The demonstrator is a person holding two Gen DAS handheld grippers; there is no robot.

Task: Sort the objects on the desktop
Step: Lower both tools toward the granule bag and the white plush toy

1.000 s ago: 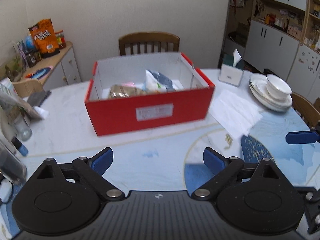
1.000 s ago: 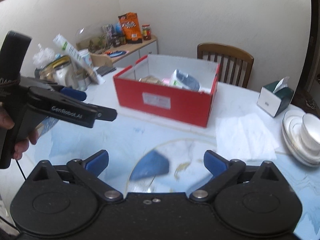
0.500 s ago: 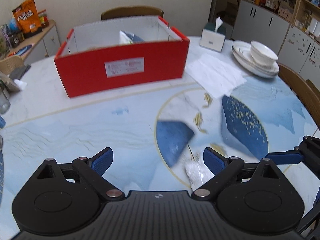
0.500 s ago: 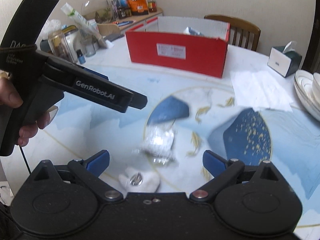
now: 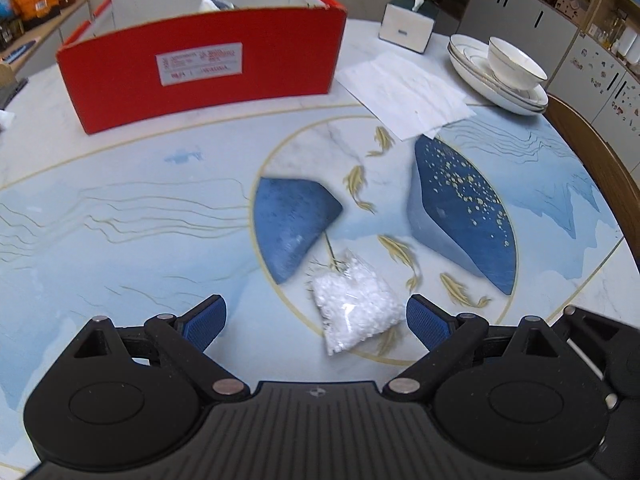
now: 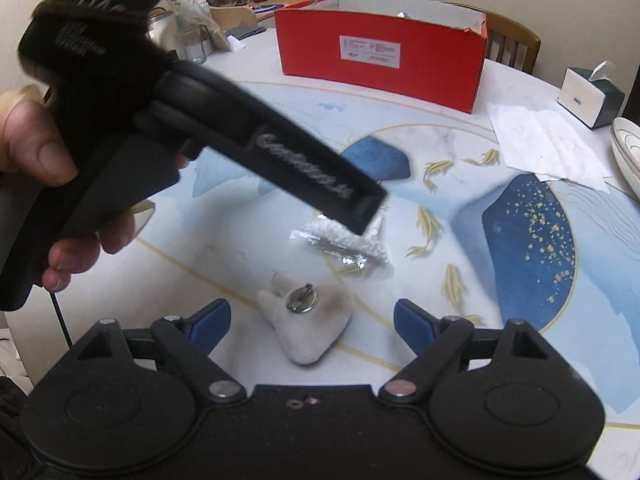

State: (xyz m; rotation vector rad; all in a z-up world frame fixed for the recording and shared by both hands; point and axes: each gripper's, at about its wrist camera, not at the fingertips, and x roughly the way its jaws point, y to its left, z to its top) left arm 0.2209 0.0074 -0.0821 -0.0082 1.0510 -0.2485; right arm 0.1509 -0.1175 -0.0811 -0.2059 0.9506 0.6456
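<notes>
Left wrist view
Left gripper [image 5: 316, 322]: fingers spread wide, blue pads clear of everything, nothing held.
Clear bag of white granules [image 5: 354, 308]: lies flat on the table [image 5: 120, 216] between the two pads, nearer the right-hand one, touching neither.
Red box [image 5: 204, 68]: stands open-topped well beyond the bag, at the table's far side, a white label on its near wall; some packets show above its rim.
White paper sheet [image 5: 404, 92]: flat on the table just right of the red box.
Tissue box [image 5: 408, 22]: behind the paper sheet, right of the red box.
Stacked plates with a bowl [image 5: 508, 76]: right of the paper sheet, near the table edge.
In the way: nothing lies between the bag and the red box.

Right wrist view
Right gripper [image 6: 312, 326]: fingers well apart and empty; its jaws have just been closing a little, with the plush piece between them but untouched.
Grey plush piece [image 6: 308, 324]: lies on the table between the pads, a round metal clip on its top face; it sits nearer than the bag, on the side away from the red box [image 6: 380, 60].
Left gripper, seen from the side [image 6: 368, 210]: its black body crosses the view from the upper left, held by a hand [image 6: 48, 168], its tip over the clear bag [image 6: 344, 244] and hiding part of it.
Jars and packets [image 6: 188, 36]: crowded left of the red box at the table's far edge.
</notes>
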